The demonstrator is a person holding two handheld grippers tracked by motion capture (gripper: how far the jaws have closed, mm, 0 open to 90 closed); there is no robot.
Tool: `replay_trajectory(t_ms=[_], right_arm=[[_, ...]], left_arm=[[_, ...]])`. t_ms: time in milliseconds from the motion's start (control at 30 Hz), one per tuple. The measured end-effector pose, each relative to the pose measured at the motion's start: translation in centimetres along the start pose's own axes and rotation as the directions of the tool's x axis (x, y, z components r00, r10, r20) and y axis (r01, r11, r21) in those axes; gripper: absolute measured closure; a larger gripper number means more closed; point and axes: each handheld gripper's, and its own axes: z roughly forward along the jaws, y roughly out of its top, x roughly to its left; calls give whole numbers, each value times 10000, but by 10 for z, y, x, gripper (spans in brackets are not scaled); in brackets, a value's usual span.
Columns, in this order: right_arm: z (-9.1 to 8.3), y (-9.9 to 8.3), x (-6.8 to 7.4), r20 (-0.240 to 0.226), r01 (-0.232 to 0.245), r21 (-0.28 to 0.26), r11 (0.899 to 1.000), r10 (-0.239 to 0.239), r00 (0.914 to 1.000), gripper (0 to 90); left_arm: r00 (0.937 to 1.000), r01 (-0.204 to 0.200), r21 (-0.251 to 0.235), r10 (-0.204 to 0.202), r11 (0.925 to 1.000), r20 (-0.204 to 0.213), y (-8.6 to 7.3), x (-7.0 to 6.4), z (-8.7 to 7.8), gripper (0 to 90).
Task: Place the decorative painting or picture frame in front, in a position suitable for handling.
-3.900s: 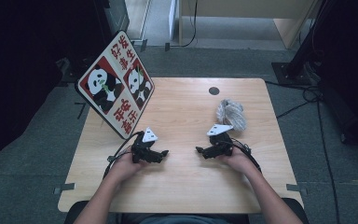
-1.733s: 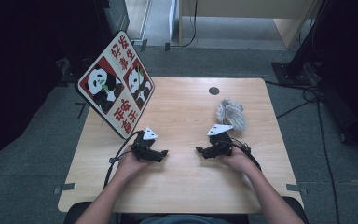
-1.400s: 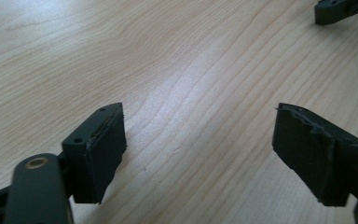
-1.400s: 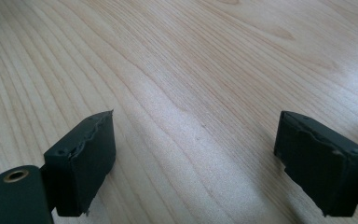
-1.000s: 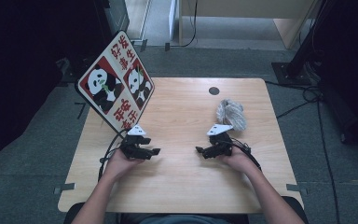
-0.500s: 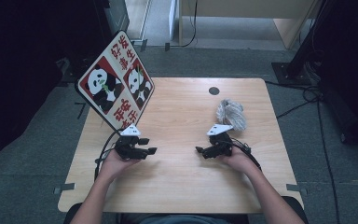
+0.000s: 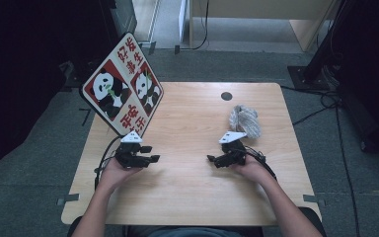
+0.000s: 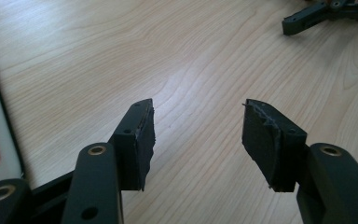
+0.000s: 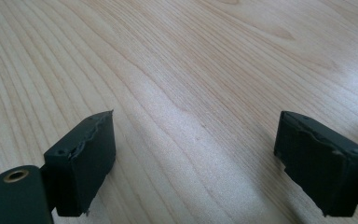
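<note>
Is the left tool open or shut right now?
Open. In its own view the left tool has its two jaws spread well apart, with bare wooden table between them and nothing held.

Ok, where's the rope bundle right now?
In the high view the rope bundle lies on the table's right half, just beyond the right tool and below the round hole.

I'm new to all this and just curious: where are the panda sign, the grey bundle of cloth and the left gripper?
panda sign (image 7: 123, 91), high view, on the red panel with the larger panda.
grey bundle of cloth (image 7: 244, 120), high view, on its crumpled middle.
left gripper (image 7: 150, 154), high view, midway between its open fingertips.
</note>
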Motion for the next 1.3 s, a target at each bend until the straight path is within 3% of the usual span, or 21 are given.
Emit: replay_trajectory(t_ms=[300,500,600,800,1000,1300], right_arm=[[0,0,0,-3,-1,2,10000,1,10000,128],[0,0,0,-3,2,2,10000,-2,10000,127],[0,0,0,-5,4,1,10000,-4,10000,127],[0,0,0,-7,0,2,10000,0,10000,127],[0,0,0,-8,3,-1,10000,-3,10000,127],[0,0,0,-5,2,-2,10000,-2,10000,127]], left_arm=[[9990,448,-216,-450,9988,-68,-5,9,-13,453],[9980,492,-257,-501,9985,-383,-11,16,-21,459],[9955,759,-488,-785,9959,-538,-16,22,-30,470],[9932,893,-703,-941,9935,-686,-21,28,-41,497],[9863,1172,-835,-1258,9896,-1066,-27,36,-53,511],[9845,1297,-1232,-1426,9839,-1023,-31,46,-65,538]])
